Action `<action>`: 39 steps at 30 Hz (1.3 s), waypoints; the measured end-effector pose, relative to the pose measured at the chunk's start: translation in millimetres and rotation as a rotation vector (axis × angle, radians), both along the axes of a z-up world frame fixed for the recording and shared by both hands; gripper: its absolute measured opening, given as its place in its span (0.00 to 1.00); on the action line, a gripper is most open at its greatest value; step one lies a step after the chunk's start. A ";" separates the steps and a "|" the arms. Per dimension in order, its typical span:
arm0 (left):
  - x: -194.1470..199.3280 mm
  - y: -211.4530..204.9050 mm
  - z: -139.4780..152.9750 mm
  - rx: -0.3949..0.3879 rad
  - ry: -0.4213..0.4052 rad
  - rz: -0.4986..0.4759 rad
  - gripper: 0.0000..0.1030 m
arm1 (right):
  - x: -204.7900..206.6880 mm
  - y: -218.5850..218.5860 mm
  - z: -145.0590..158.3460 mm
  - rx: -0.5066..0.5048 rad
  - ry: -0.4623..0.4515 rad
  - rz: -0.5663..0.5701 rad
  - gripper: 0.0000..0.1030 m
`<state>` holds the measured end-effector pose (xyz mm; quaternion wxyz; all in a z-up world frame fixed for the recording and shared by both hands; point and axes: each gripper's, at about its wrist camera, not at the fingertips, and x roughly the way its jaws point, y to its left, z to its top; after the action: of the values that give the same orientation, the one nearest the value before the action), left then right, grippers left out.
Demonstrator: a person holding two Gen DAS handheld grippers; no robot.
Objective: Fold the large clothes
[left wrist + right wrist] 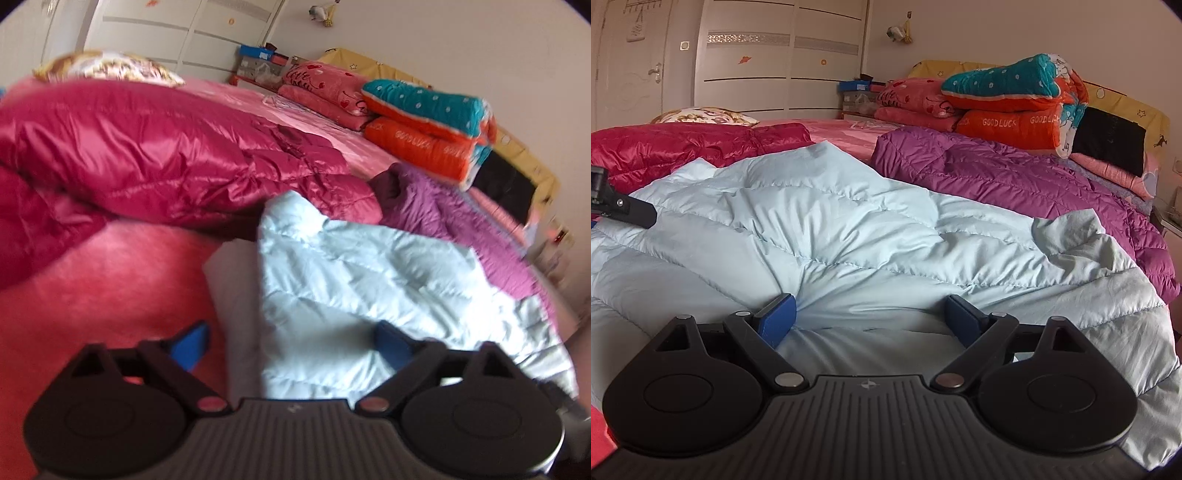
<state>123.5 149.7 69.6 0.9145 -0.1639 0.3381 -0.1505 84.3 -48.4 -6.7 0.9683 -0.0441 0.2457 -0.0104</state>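
A pale blue quilted jacket (849, 221) lies spread across the bed, its grey lining (236, 295) showing along one edge. In the left wrist view the same jacket (369, 280) is crumpled on a red fleece blanket (110, 295). My left gripper (291, 345) stands open over the jacket's edge, pads clear of the cloth. My right gripper (870, 317) is open wide and low on the jacket, with cloth puckered beside its left finger (777, 319). Part of the left gripper (624, 210) shows at the far left of the right wrist view.
A shiny crimson down coat (147, 147) lies behind the blue jacket on the left, and a purple quilted coat (1015, 177) on the right. Folded orange and teal blankets (1015, 107) and pink ones (916, 99) are stacked by the yellow headboard (1123, 103). Wardrobe doors (783, 55) stand beyond the bed.
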 end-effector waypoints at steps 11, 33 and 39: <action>-4.9 4.2 -0.1 -0.014 0.013 0.036 0.22 | -4.5 -2.7 3.3 0.003 -0.003 0.011 1.00; -9.8 3.6 -10.5 0.066 0.004 0.066 0.19 | -6.8 -202.8 36.0 0.453 -0.038 -0.329 0.62; -9.3 0.2 -14.4 0.094 0.005 0.068 0.23 | 22.4 -189.9 22.0 0.332 0.000 -0.312 0.41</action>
<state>114.1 149.9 55.2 0.9249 -0.1327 0.3411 -0.1028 106.7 -238.4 15.3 0.9489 0.1542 0.2479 -0.1197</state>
